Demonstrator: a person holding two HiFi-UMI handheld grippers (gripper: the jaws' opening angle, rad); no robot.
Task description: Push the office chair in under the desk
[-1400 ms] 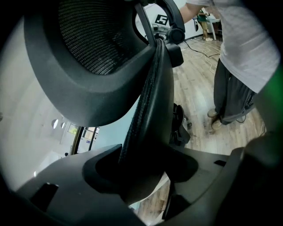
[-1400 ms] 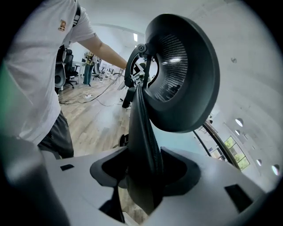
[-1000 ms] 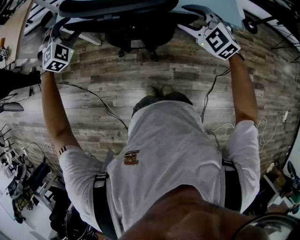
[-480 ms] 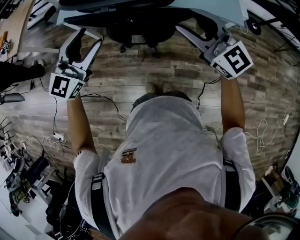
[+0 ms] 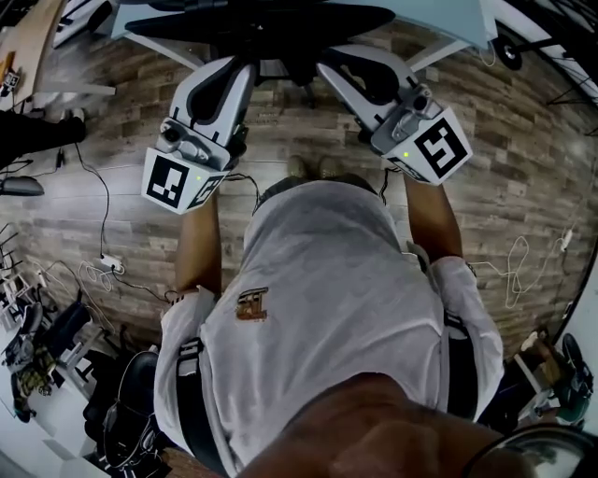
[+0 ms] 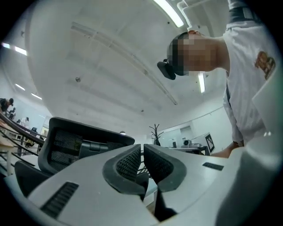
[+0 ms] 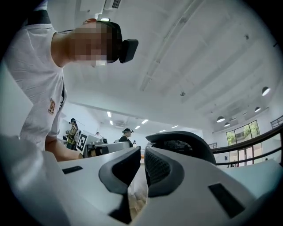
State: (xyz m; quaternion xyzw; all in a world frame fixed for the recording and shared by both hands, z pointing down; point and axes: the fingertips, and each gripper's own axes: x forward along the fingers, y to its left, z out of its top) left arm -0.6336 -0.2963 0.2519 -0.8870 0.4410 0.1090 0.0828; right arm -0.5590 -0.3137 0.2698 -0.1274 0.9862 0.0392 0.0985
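Observation:
The black office chair (image 5: 271,23) stands at the top of the head view, its seat largely beneath the pale desk top (image 5: 439,17). My left gripper (image 5: 240,69) and right gripper (image 5: 330,71) are held in front of my chest, pointing toward the chair and apart from it. Both sets of jaws are closing, pads nearly together, with nothing between them. In the left gripper view the left gripper (image 6: 142,148) points up, with the chair's mesh back (image 6: 84,148) beyond it. The right gripper (image 7: 142,152) has the chair back (image 7: 181,145) to its right.
Wood-plank floor (image 5: 523,187) with loose cables (image 5: 509,271) and a power strip (image 5: 110,264) on either side of me. Bags and gear (image 5: 37,355) lie at lower left. Another desk (image 5: 28,37) stands at top left. People (image 7: 127,134) stand far off.
Both grippers have drawn back from the chair's sides toward my chest and inward. Their jaws have gone from wide apart to almost together. The chair sits higher in view.

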